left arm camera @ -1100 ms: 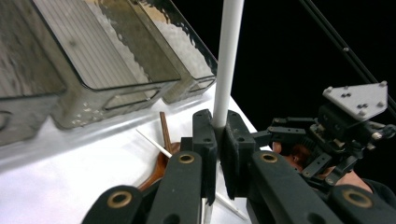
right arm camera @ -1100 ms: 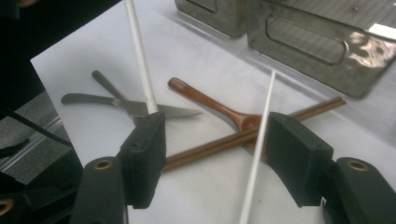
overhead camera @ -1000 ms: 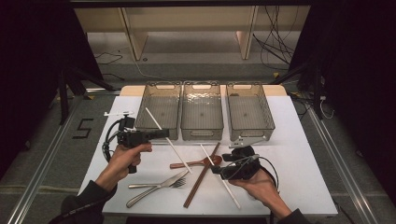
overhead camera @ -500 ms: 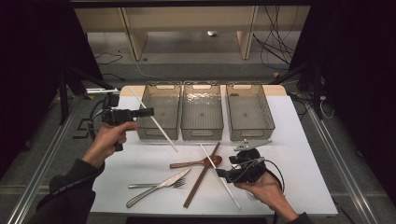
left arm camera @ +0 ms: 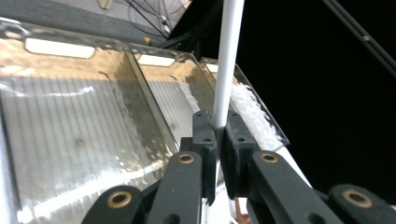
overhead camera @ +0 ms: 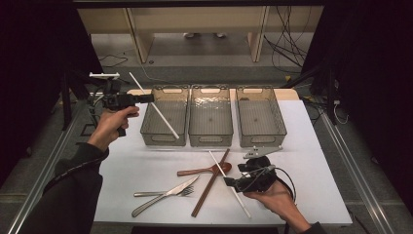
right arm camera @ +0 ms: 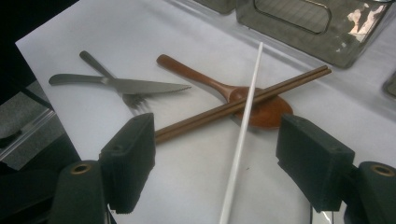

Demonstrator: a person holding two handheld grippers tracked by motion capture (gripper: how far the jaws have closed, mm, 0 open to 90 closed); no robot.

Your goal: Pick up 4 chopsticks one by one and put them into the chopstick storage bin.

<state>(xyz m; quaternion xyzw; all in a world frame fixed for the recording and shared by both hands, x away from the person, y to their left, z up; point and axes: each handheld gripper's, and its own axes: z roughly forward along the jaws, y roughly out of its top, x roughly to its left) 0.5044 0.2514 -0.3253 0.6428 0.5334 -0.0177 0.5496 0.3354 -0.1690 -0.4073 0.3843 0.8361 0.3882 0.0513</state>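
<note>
My left gripper [overhead camera: 150,98] is raised at the left bin's [overhead camera: 160,134] near-left corner, shut on a white stick [overhead camera: 165,122] that slants down across that bin. In the left gripper view its jaws [left arm camera: 218,128] clamp the stick [left arm camera: 229,56] near one end. Low at the front right, my right gripper [overhead camera: 230,183] is open. Its jaws have just been opening, and a second white stick [right arm camera: 243,135] lies on the table between them, untouched by the pads. That stick [overhead camera: 243,205] crosses a wooden spoon [right arm camera: 210,86] and a pair of brown chopsticks [right arm camera: 280,88].
Three clear bins stand in a row at the back: the left one, the middle bin [overhead camera: 209,139] and the right bin [overhead camera: 257,139]. A knife [overhead camera: 168,194] and a fork [overhead camera: 146,193] lie crossed at the front left of the white table [overhead camera: 122,165].
The left hand has risen and moved back and left with its white stick, from over the table to beside the left bin. The right hand has stayed in place.
</note>
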